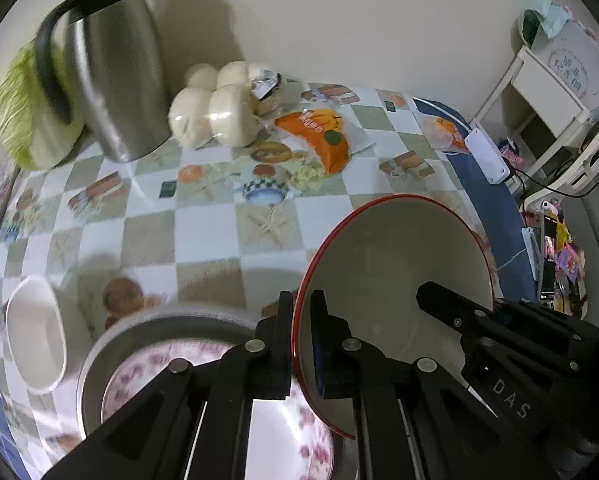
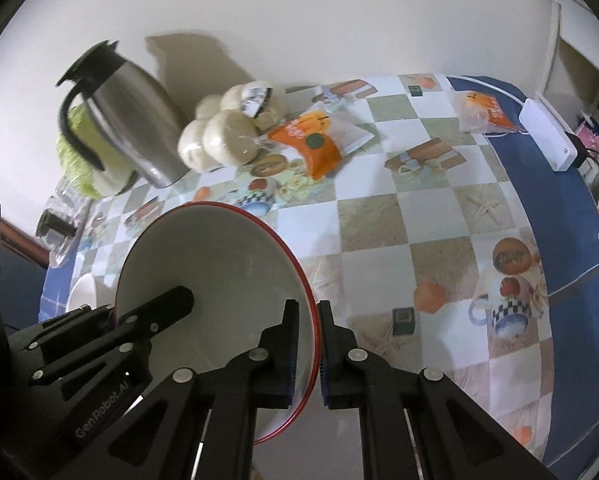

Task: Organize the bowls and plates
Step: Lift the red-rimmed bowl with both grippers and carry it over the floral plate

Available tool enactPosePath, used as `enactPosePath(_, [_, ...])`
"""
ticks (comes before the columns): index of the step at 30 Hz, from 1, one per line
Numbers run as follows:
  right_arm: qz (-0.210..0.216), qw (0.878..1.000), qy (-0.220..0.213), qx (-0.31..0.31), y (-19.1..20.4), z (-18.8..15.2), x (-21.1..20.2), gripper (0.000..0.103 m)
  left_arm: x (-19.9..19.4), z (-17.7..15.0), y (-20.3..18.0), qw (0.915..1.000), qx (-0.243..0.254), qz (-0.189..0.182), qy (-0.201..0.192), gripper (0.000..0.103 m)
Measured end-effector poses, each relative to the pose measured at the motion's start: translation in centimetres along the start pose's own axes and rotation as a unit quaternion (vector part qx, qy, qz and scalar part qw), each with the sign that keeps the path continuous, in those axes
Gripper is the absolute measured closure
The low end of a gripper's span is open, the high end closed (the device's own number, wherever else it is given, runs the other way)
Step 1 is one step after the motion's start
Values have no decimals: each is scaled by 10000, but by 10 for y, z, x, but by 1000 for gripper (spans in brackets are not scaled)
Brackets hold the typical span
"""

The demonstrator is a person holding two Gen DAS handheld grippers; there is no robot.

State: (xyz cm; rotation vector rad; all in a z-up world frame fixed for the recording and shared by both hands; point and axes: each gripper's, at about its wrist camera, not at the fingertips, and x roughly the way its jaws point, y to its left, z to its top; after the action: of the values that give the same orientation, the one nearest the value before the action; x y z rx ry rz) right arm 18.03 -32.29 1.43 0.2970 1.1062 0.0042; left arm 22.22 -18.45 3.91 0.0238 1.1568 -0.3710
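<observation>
A white bowl with a red outside [image 1: 391,264] [image 2: 219,264] hangs tilted above the table, held from both sides. My left gripper [image 1: 301,304] is shut on its left rim, one finger inside and one outside. My right gripper [image 2: 308,312] is shut on the opposite rim in the same way. In each wrist view one finger of the other gripper lies across the bowl's inside. Below the bowl, a pink-flowered plate [image 1: 147,364] rests in a grey-rimmed dish [image 1: 139,324]. A small white bowl [image 1: 35,332] [image 2: 81,292] stands to their left.
On the checkered tablecloth [image 1: 219,232], a steel jug [image 1: 115,80], a cabbage [image 1: 27,112], a bag of buns [image 1: 215,112] and an orange snack packet [image 1: 323,136] line the wall. A white power strip [image 1: 487,156] lies at the table's blue right edge.
</observation>
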Motion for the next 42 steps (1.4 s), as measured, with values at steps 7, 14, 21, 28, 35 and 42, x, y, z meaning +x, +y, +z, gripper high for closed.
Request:
enactPosePath(7, [43,9998,20,-217,24,-26,-13,93,-26,-32,17,9995,-244,66,-182,95])
enactPosePath(14, [280,9991,69,-304,49,-58,-17,92,-45,-61,39,9984,-438,243,-278,94])
enactPosePath(21, [608,9979,169,-107,64,-85,-8,92,-55,-84,64,9968,-699,199,-322,94])
enactPosePath(28, [560,9983,132,-136,83,-102,-5,92,-57,-99,84,9954,-880,131,-346,94])
enactPosePath(35, [571,9983,132,67,86,-110,1,92,-54,-105,98,9943,-1017,-101,-311,94])
enactPosePath(42, [577,9982,70,120,95,-112,2,92,-59,-106,104,9941,-1009,-41,-398,93])
